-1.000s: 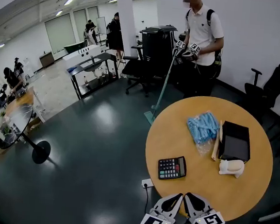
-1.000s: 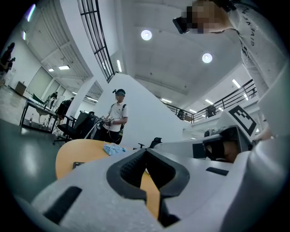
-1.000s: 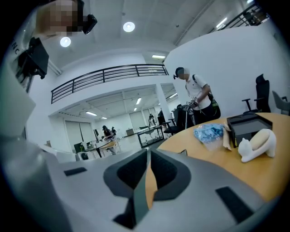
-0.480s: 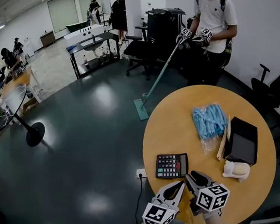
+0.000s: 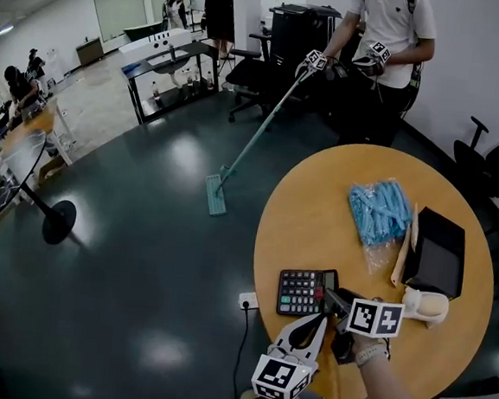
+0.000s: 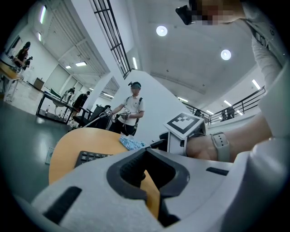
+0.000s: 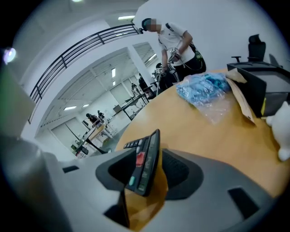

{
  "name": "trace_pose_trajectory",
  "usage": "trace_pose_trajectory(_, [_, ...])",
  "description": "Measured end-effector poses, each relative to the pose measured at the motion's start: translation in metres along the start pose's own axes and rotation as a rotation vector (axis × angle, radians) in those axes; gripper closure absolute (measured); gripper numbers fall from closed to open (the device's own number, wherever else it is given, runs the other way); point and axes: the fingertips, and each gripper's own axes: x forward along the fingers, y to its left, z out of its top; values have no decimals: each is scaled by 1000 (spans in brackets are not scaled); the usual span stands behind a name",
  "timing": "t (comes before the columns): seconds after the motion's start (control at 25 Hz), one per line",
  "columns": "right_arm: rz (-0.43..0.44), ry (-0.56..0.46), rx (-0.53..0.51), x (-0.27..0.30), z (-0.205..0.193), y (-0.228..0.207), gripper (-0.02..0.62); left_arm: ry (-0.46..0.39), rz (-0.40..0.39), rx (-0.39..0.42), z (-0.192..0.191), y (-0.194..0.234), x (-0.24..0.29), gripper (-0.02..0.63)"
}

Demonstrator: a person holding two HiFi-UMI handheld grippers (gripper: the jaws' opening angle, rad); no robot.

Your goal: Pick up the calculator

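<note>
Fingers, right gripper [image 7: 152,172]: just spread wide, calculator [image 5: 304,291] between | left gripper [image 6: 146,174]: clenched, empty | calculator corner hidden.

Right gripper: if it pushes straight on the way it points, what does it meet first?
The calculator: its near edge already stands between the right gripper's jaws, which have just been opening and do not press on it. The table lies behind.

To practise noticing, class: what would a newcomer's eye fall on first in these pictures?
The black calculator lies at the near edge of the round wooden table, its edge between the jaws of the right tool, which have just been opening and do not press it. Beyond the table, a person holds a long green mop on the dark floor.
</note>
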Motion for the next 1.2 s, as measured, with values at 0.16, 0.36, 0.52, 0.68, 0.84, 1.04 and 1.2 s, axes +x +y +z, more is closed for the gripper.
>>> trace_pose_trajectory(0.16, [-13,0,73,3,2,-13,437,-4,9,-17,-2,2,-3,598])
trace_pose_trajectory(0.36, [53,69,215,15,-11,-11,439,-13,19,-39,-3,3,-8,598])
trace_pose_trajectory(0.52, [102,68,310,18,-15,-11,440,-22,33,-71,-5,5,-14,598])
trace_pose_trajectory(0.68, [143,38,373,19,-15,-10,462,-21,24,-68,-8,3,-16,598])
trace_pose_trajectory(0.84, [176,-4,430,21,-13,-5,528,-14,17,-71,-12,0,-19,598])
trace_pose_trajectory(1.04, [187,-51,502,12,-16,-8,538,-6,21,-70,-14,-3,-23,598])
trace_pose_trajectory(1.2, [174,-59,499,-1,-16,-3,540,-2,9,-58,-9,-4,-25,598])
